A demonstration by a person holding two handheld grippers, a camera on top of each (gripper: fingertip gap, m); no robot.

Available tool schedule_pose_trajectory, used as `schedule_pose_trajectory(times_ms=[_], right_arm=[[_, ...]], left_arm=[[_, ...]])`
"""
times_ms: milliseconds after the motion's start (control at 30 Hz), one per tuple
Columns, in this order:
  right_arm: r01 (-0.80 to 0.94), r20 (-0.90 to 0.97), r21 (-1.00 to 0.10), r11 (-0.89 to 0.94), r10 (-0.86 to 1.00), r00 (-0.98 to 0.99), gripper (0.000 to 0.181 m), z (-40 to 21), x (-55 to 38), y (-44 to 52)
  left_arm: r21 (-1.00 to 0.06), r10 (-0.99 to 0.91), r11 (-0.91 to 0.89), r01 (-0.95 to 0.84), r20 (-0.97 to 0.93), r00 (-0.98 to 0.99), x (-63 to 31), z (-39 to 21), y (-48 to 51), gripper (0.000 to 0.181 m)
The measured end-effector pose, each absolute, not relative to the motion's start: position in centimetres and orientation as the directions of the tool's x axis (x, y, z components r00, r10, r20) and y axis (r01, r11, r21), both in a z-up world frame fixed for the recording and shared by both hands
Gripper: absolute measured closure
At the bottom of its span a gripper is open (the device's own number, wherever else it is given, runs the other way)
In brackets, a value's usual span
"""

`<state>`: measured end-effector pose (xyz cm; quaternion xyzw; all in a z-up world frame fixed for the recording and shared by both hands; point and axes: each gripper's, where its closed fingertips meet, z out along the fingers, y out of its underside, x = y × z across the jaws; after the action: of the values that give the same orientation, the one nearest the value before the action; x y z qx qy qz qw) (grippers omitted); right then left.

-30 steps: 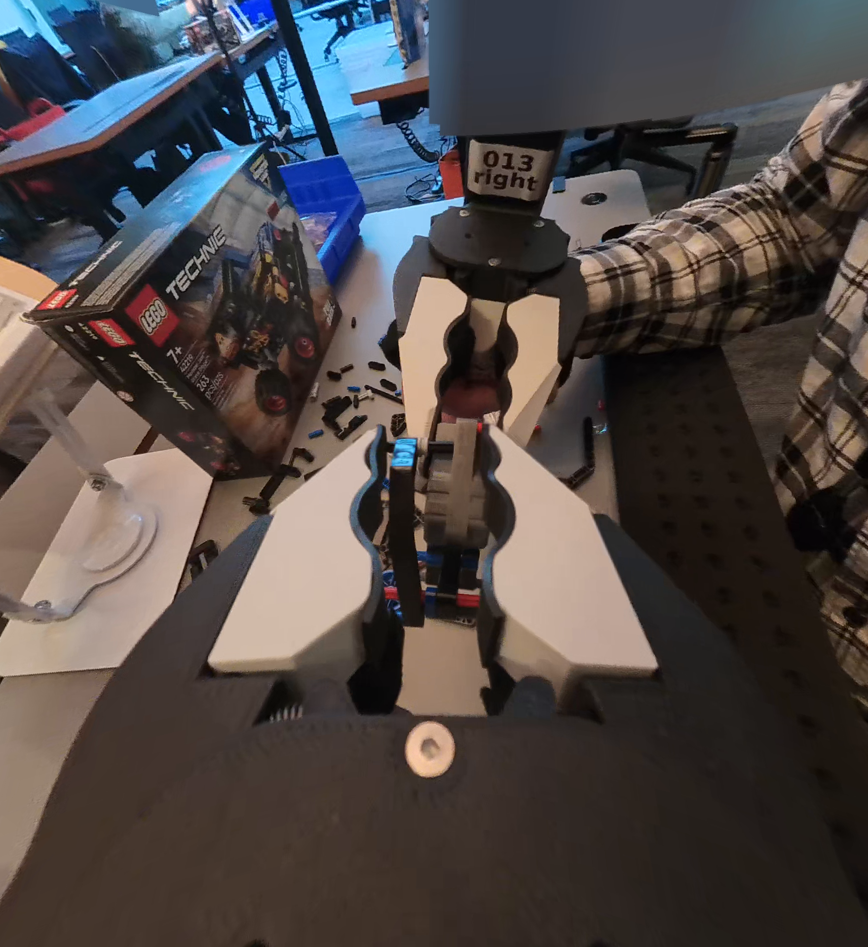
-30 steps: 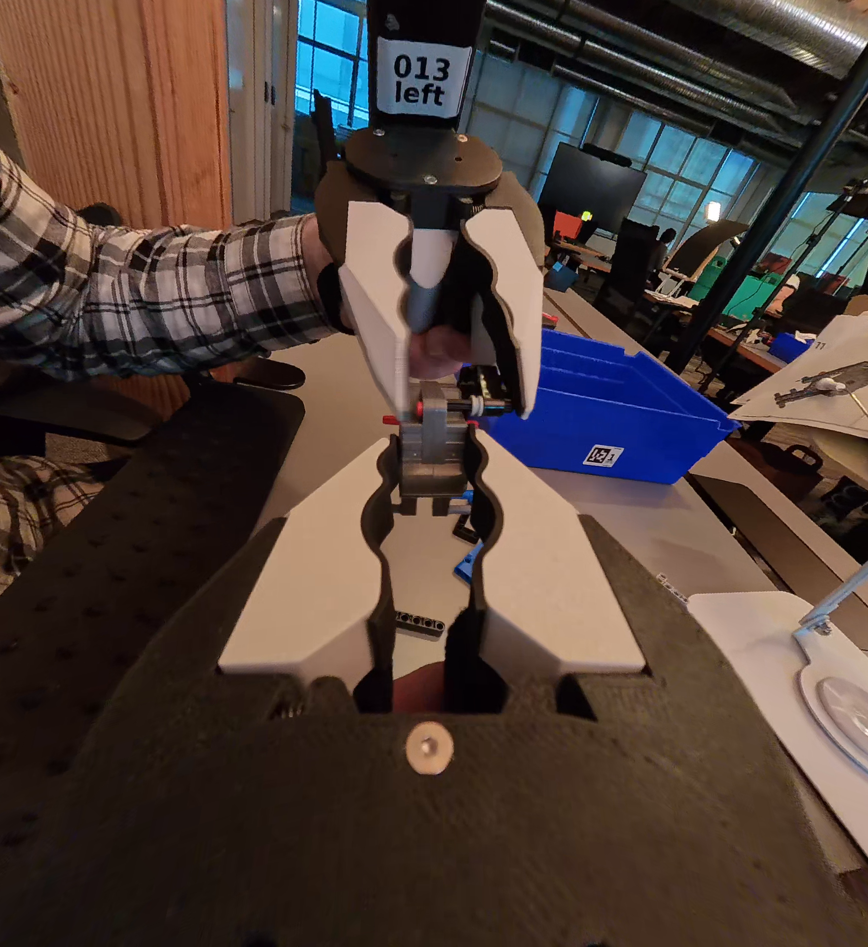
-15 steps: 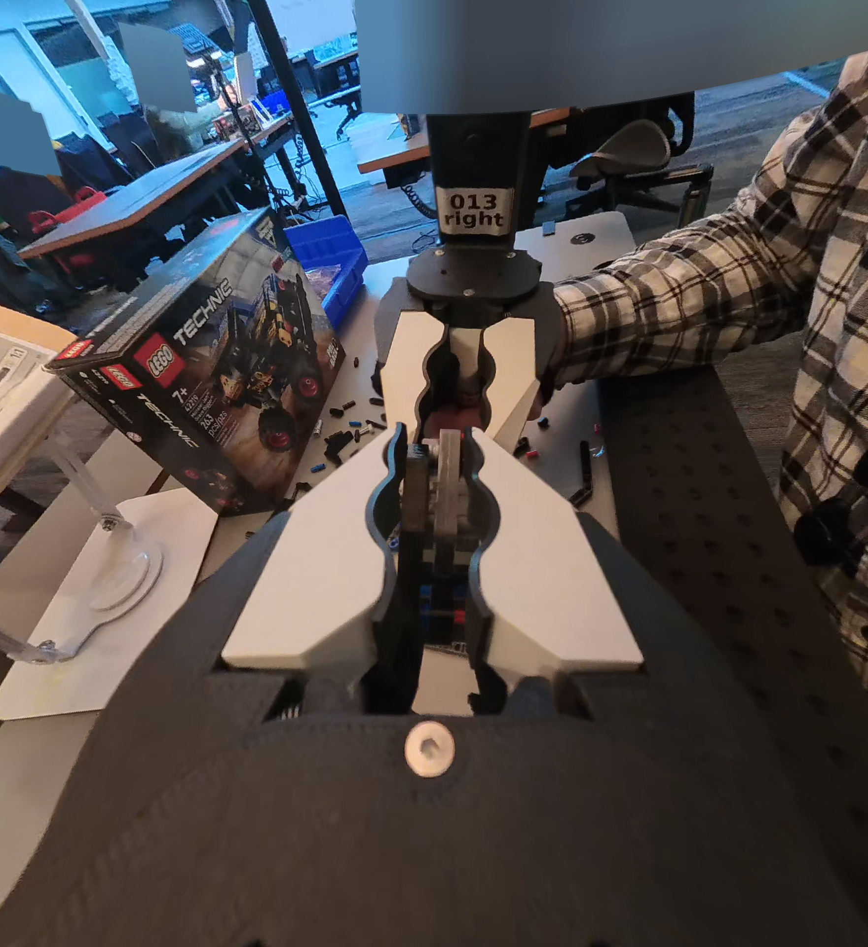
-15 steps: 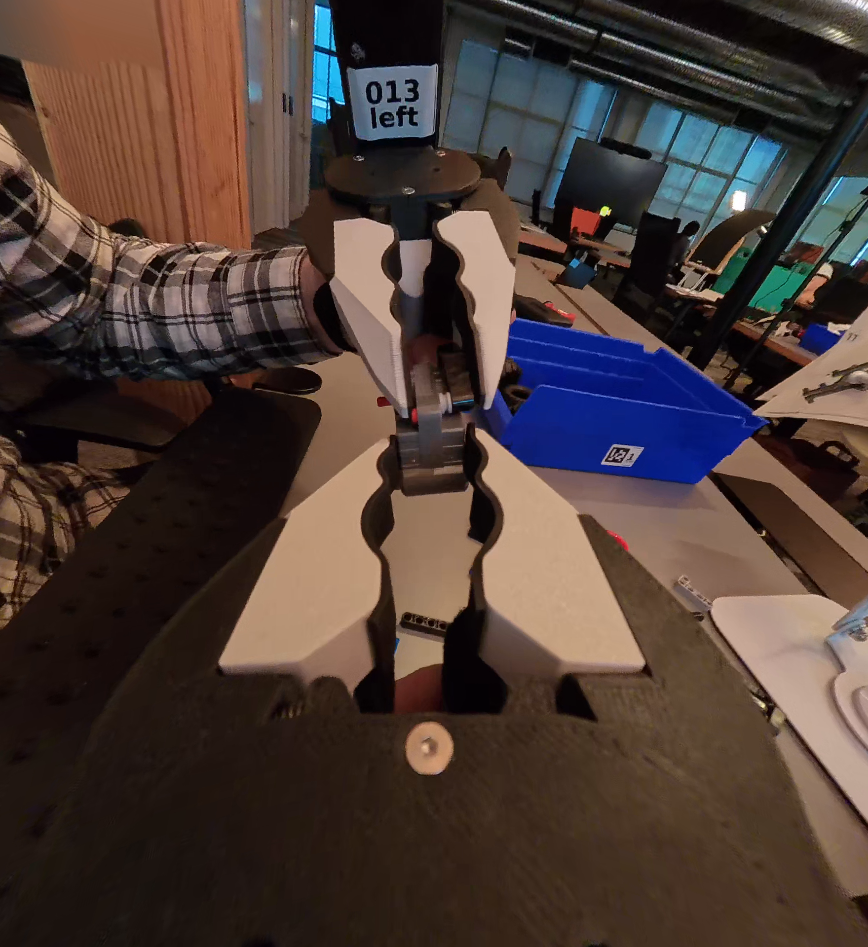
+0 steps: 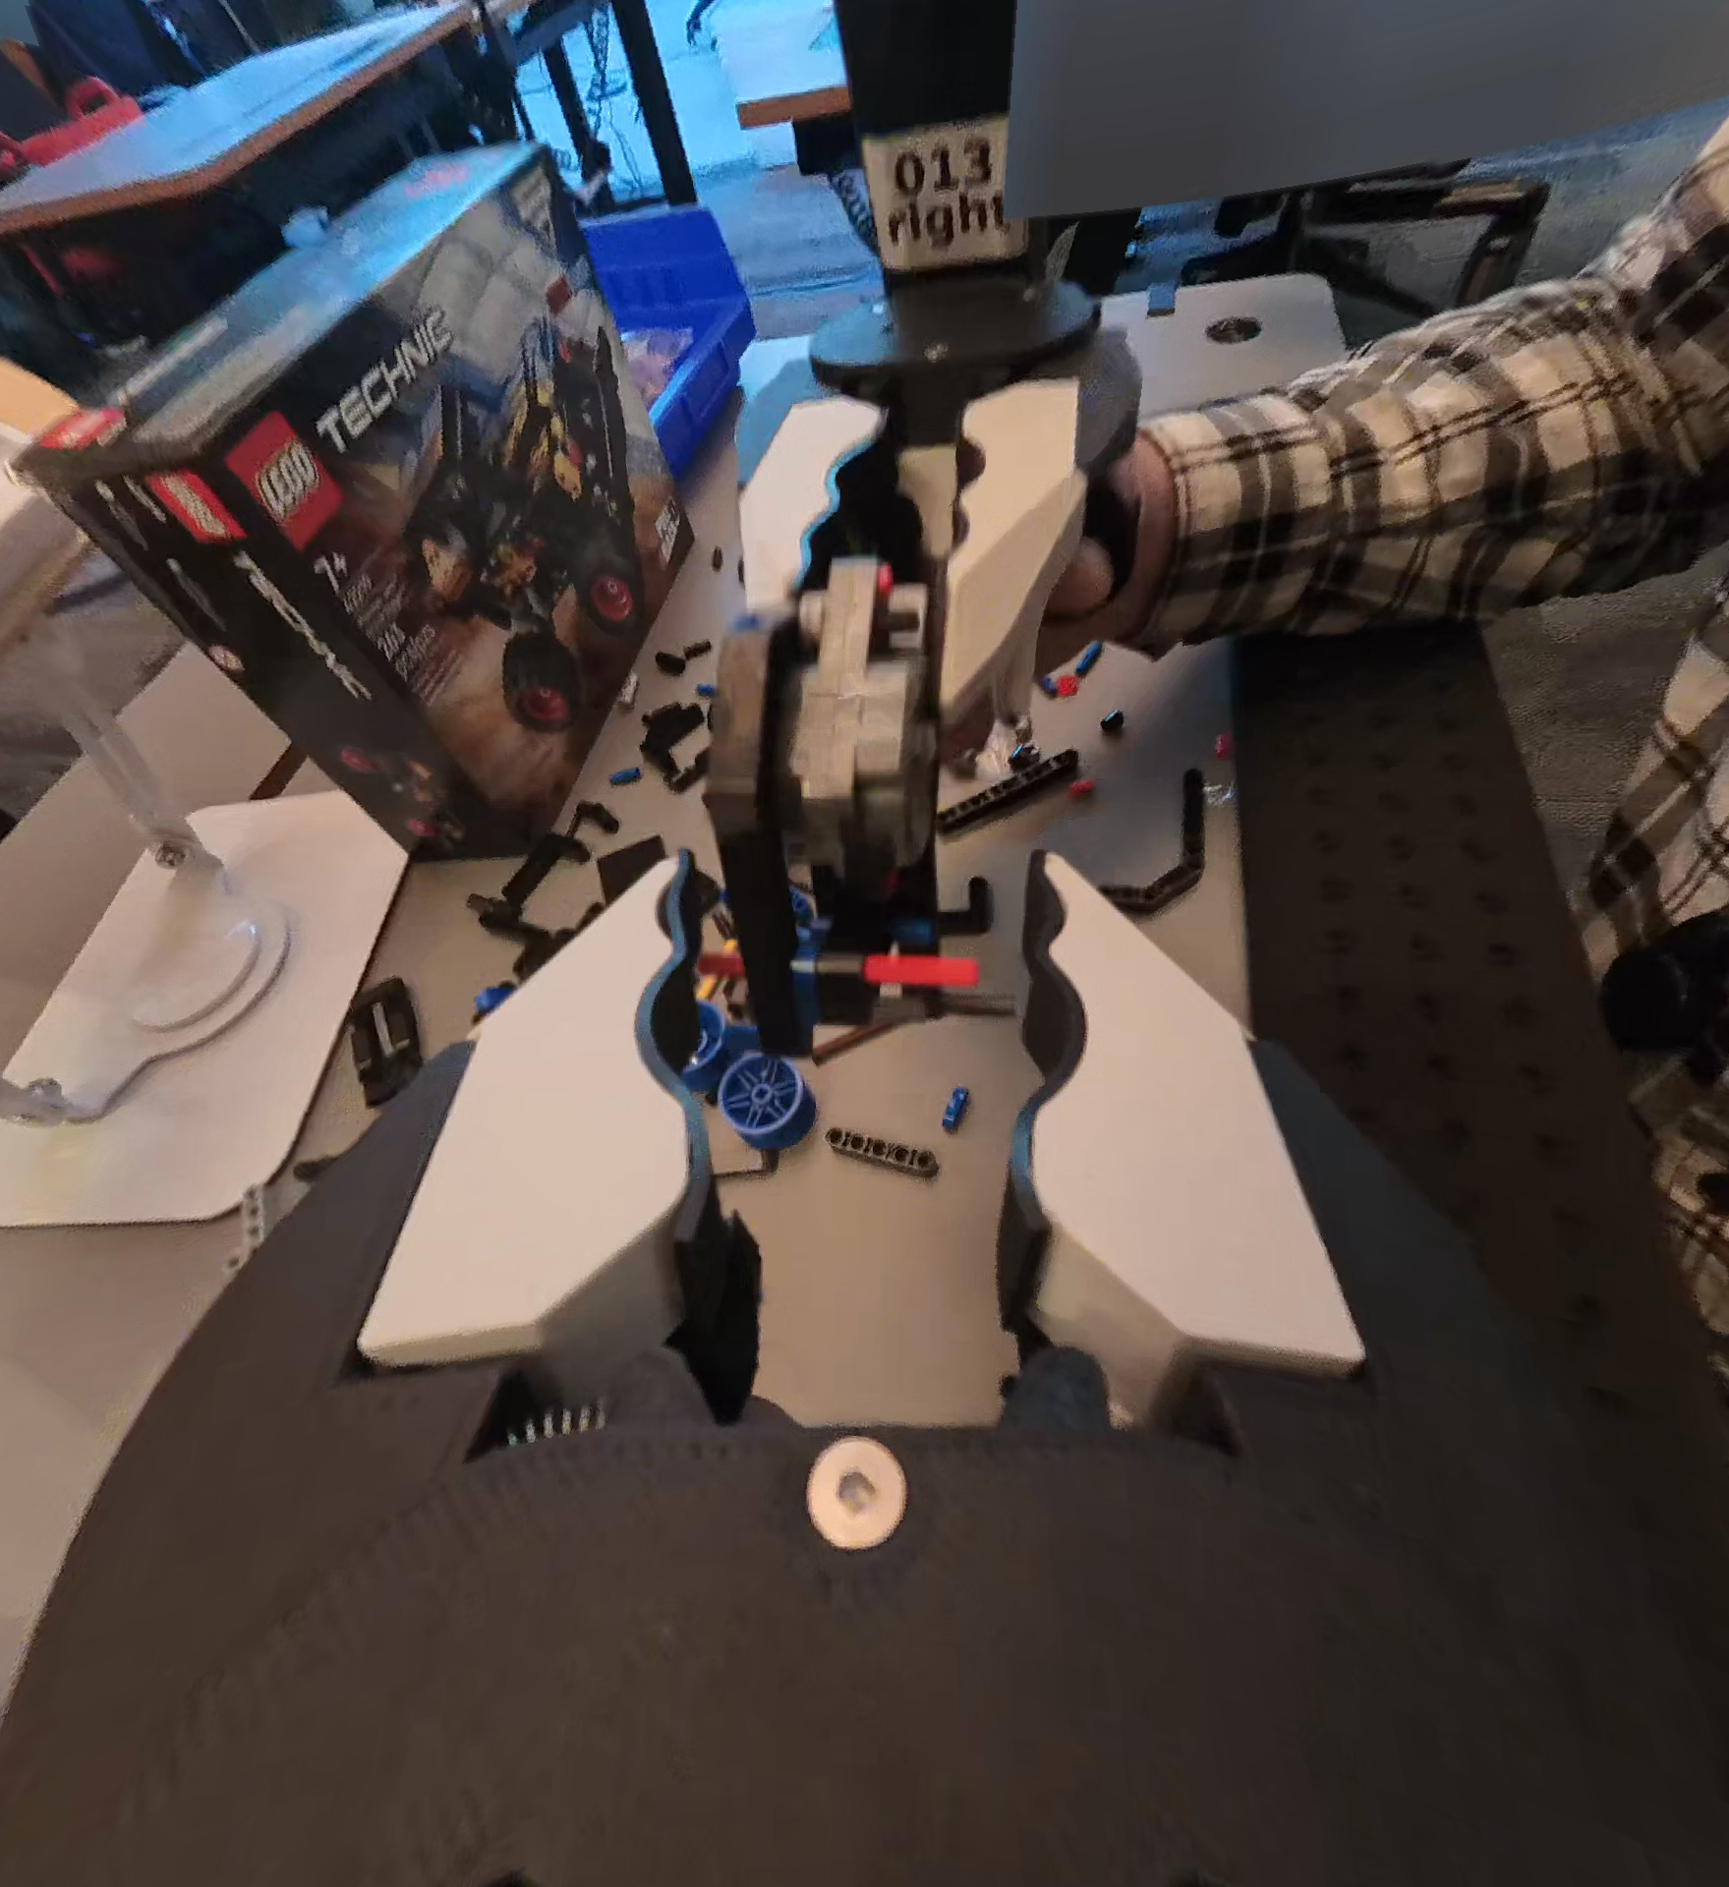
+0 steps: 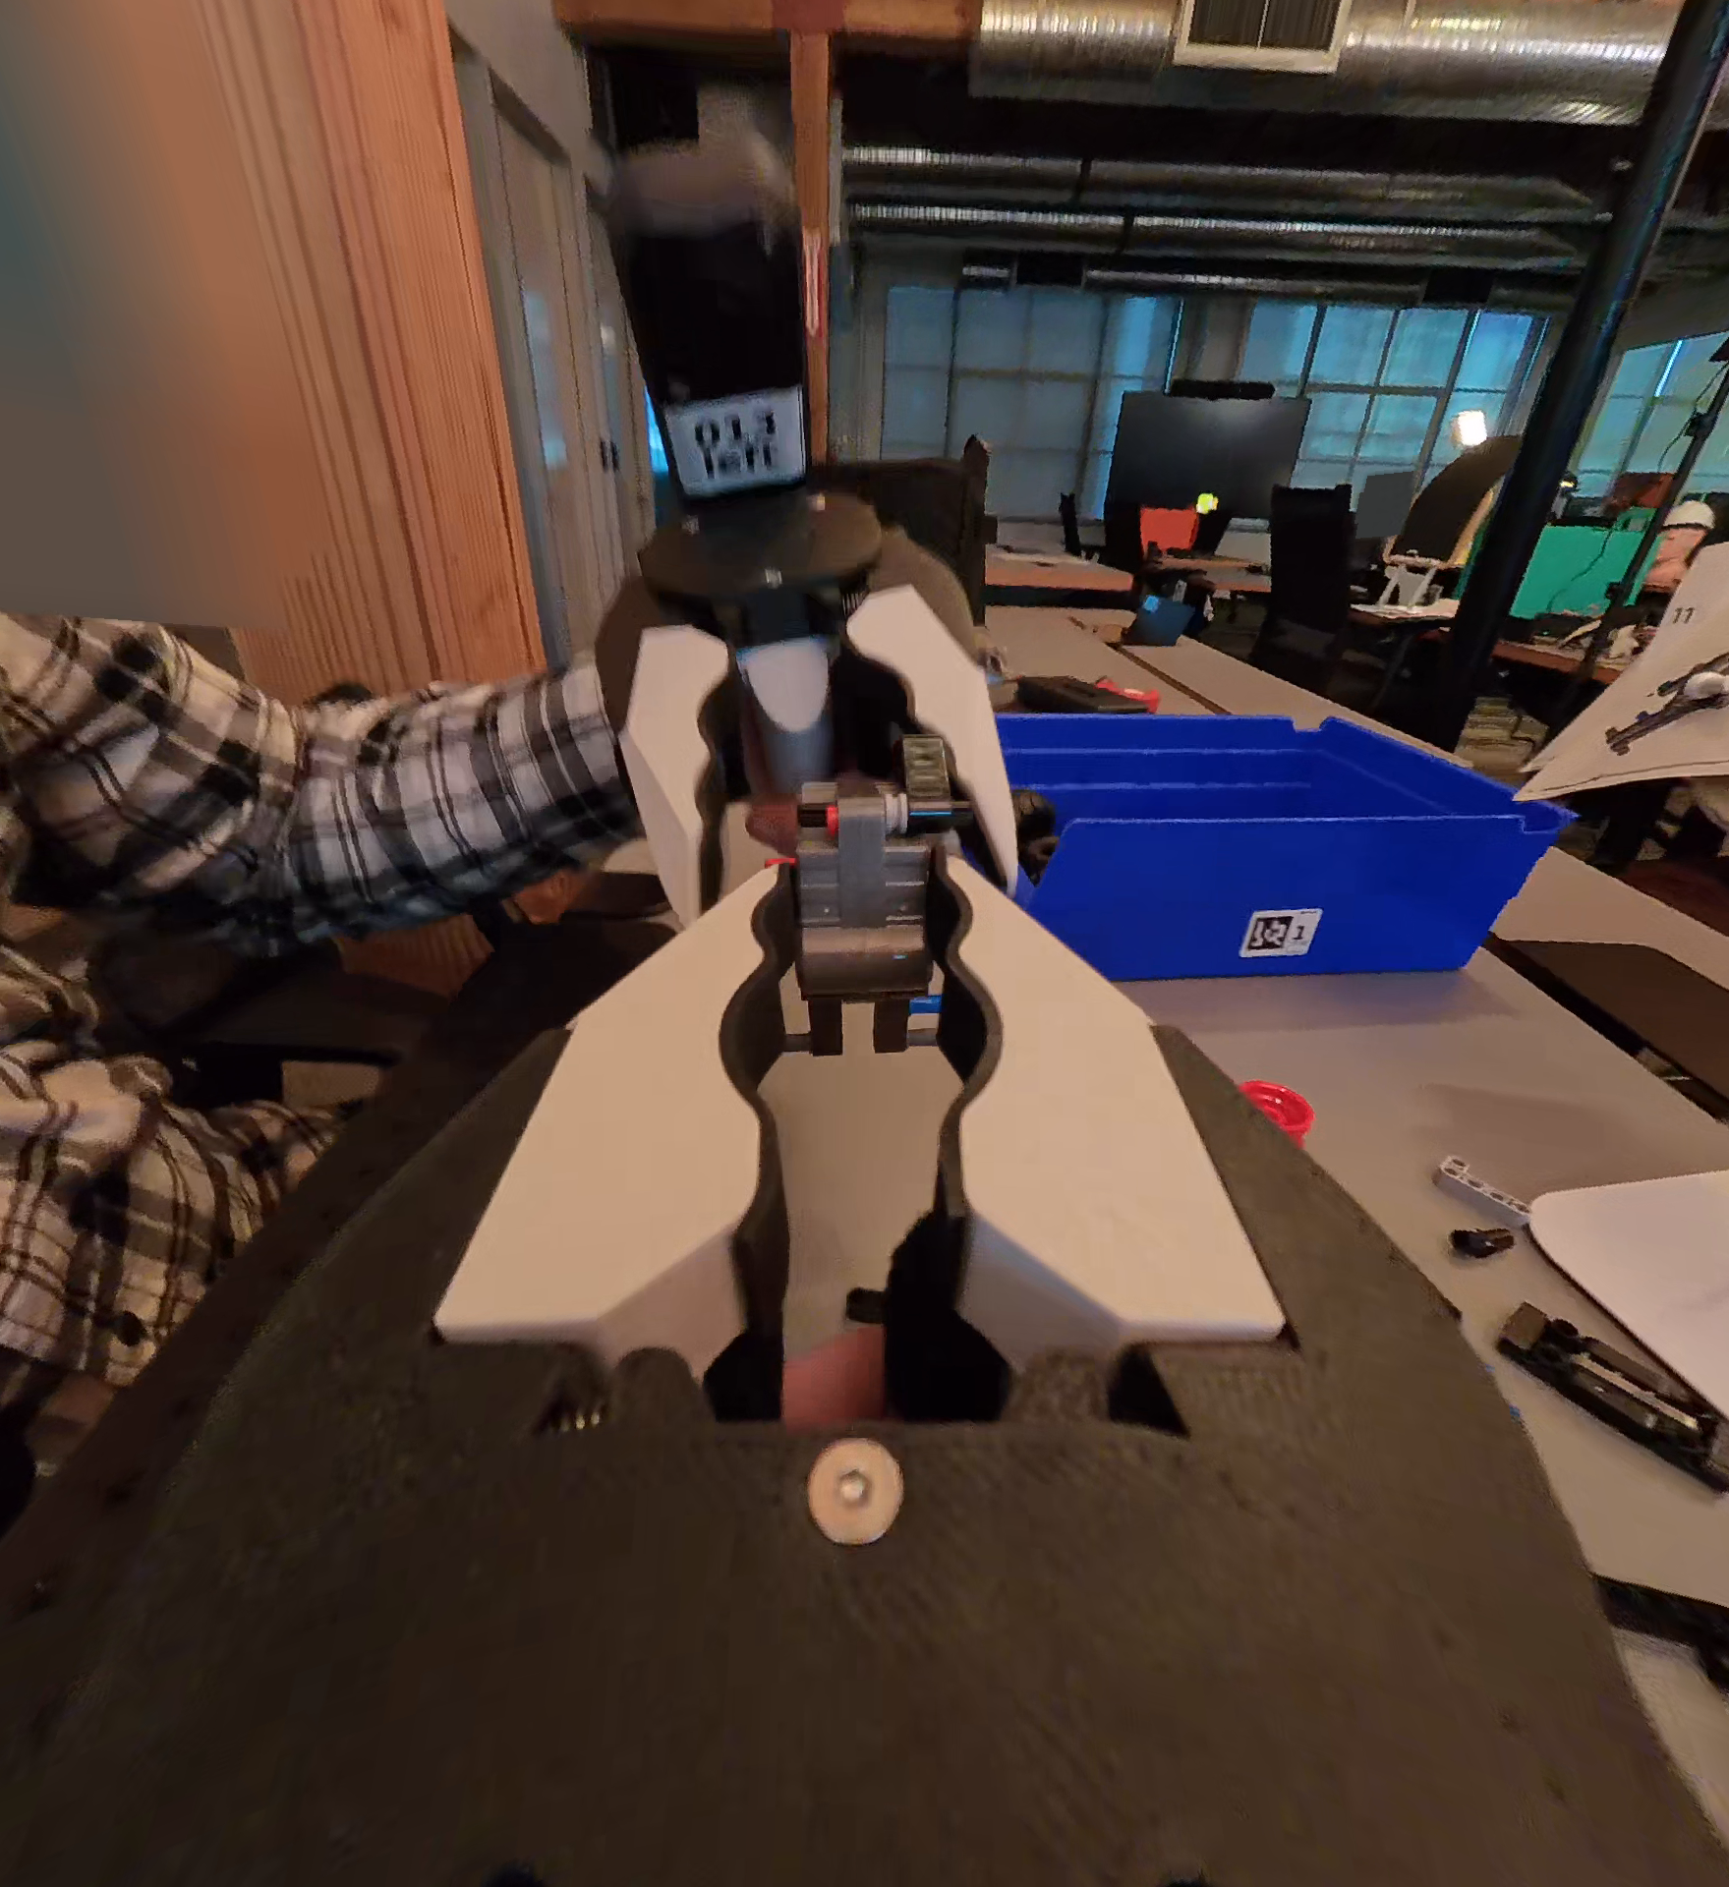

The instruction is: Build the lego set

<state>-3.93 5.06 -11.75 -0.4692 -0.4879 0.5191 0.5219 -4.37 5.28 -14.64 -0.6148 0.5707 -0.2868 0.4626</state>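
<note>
assembly [image 6: 865,899] in right gripper [image 6: 860,919] (left wide)

The table [image 5: 1125,1031] is smooth and matt grey. On it, the lego box [image 5: 400,511] is glossy printed card. Just beside the box, the loose pieces [image 5: 880,1159] are shiny hard plastic, as is the blue bin [image 6: 1279,848] behind it. The grey assembly [image 6: 860,899] looks like duller plastic. Both gripper bodies [image 5: 840,1634] show a rough, ribbed black finish with matt white fingers [image 5: 543,1154] and a bright metal screw [image 5: 855,1496]. The sleeve [image 5: 1432,490] is soft checked cloth.
</note>
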Motion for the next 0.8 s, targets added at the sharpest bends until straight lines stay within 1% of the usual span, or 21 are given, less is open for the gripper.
schedule_pose_trajectory(times_ms=[33, 67, 100, 200, 300, 367, 467, 500, 533, 600, 700, 733, 800], right_arm=[[-0.104, -0.004, -0.995, -0.006, 1.0, -0.021, 0.157, -11.6, -3.8, 5.2], [-0.12, -0.026, -0.992, -0.028, 0.999, -0.02, 0.158, -11.5, -3.7, 5.4], [-0.136, -0.045, -0.99, -0.047, 0.999, -0.018, 0.158, -11.4, -3.6, 5.7], [-0.149, -0.097, -0.984, -0.103, 0.994, -0.042, 0.158, -11.6, -3.6, 6.0], [-0.097, -0.106, -0.99, -0.106, 0.994, -0.013, 0.157, -12.7, -4.0, 6.6], [-0.041, -0.066, -0.997, -0.064, 0.997, 0.031, 0.156, -13.6, -4.2, 7.1], [0.067, 0.059, -0.996, 0.052, 0.994, 0.097, 0.132, -14.9, -4.8, 7.3], [0.111, 0.095, -0.99, 0.084, 0.991, 0.095, 0.129, -15.6, -5.2, 7.0], [0.161, 0.136, -0.98, 0.121, 0.987, 0.09, 0.128, -16.4, -5.6, 6.8], [0.225, 0.161, -0.964, 0.142, 0.984, 0.071, 0.133, -17.9, -6.6, 6.3], [0.276, 0.223, -0.941, 0.197, 0.973, 0.064, 0.141, -18.8, -7.2, 6.0], [0.274, 0.237, -0.938, 0.212, 0.97, 0.062, 0.142, -18.6, -7.2, 5.9], [0.265, 0.257, -0.936, 0.23, 0.964, 0.071, 0.143, -18.3, -7.3, 5.8]], left_arm=[[-0.9, -0.966, 0.065, -0.43, -0.165, 0.198, -4.4, -15.0, 5.6, 0.126], [-0.911, -0.962, 0.055, -0.409, -0.158, 0.222, -4.3, -15.0, 5.9, 0.136], [-0.926, -0.961, 0.053, -0.374, -0.149, 0.234, -4.2, -14.7, 6.0, 0.139], [-0.938, -0.956, 0.035, -0.344, -0.131, 0.262, -4.2, -14.4, 6.2, 0.14], [-0.919, -0.949, 0.004, -0.394, -0.128, 0.289, -5.0, -14.7, 6.6, 0.141], [-0.891, -0.95, -0.034, -0.452, -0.112, 0.293, -5.6, -15.1, 6.5, 0.14], [-0.815, -0.943, -0.054, -0.577, -0.148, 0.298, -6.6, -16.4, 6.3, 0.141], [-0.792, -0.944, -0.05, -0.609, -0.161, 0.287, -6.7, -16.8, 6.1, 0.141], [-0.782, -0.948, -0.047, -0.622, -0.161, 0.273, -6.5, -17.0, 5.7, 0.141], [-0.772, -0.958, -0.047, -0.634, -0.146, 0.248, -6.1, -17.5, 5.1, 0.141], [-0.756, -0.95, -0.008, -0.654, -0.197, 0.24, -6.4, -18.2, 5.2, 0.141], [-0.774, -0.945, -0.003, -0.633, -0.205, 0.255, -6.4, -17.8, 5.2, 0.151], [-0.819, -0.945, 0.003, -0.574, -0.19, 0.266, -6.2, -17.0, 4.9, 0.149]])
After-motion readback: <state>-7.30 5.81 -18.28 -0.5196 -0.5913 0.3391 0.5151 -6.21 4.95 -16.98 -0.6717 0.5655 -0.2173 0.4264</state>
